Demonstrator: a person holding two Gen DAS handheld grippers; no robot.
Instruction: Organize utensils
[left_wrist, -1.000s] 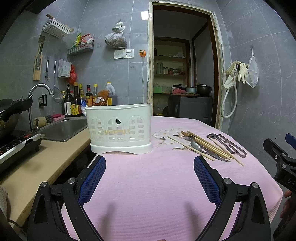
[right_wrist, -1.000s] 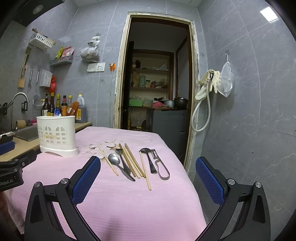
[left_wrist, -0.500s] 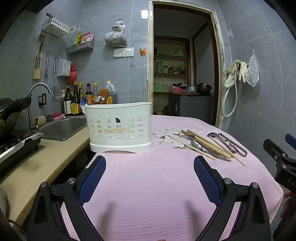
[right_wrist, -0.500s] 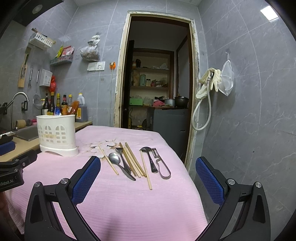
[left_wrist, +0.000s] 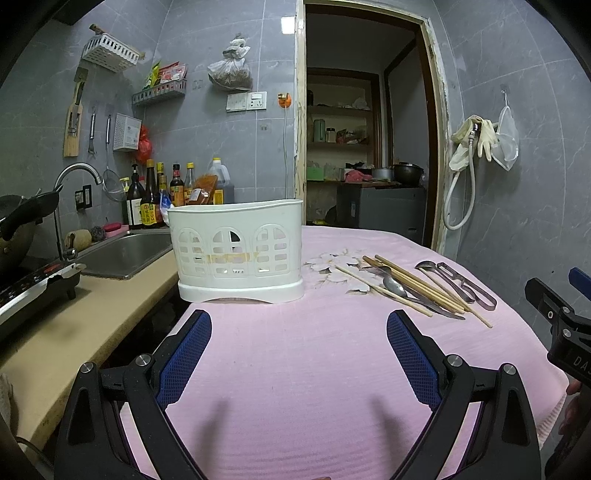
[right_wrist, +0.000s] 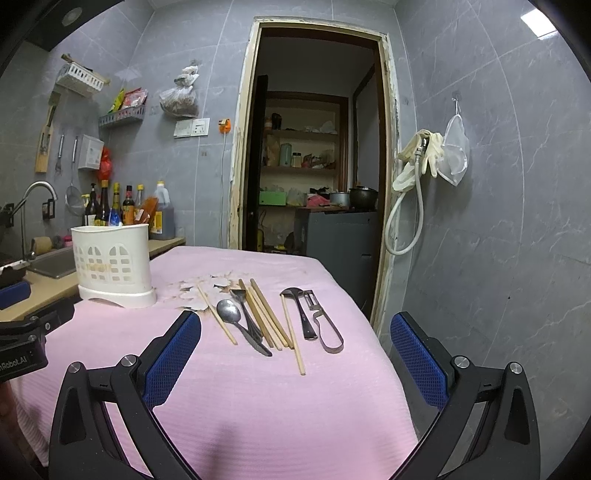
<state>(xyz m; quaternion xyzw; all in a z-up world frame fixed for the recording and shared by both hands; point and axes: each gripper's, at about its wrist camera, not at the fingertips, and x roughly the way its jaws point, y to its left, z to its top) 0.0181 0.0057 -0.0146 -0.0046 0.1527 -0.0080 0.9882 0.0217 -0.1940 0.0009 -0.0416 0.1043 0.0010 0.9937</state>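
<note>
Nearest to us, our left tool hangs low over the pink cloth with its blue-padded fingers spread wide apart and nothing between them. Our right tool is likewise gaping and empty, above the near right part of the same cloth.

Just beyond the right tool lie the utensils, side by side and pointing roughly away from us. From left to right we see a lone wooden chopstick, a steel spoon with its bowl facing up, a dark-handled fork touching the spoon's handle, a bundle of pale wooden chopsticks, another single chopstick reaching nearest to us, a small dark ladle-like spoon, and a metal peeler with a loop handle. They lie flat and close together, partly over a faded flower print on the cloth.

Further left, near the worktop's edge, stands the white plastic utensil holder, upright on its wider base, with arched window-like cutouts along its side. We cannot see into it.

Behind it are a steel sink, a row of sauce bottles and the grey tiled wall.
</note>
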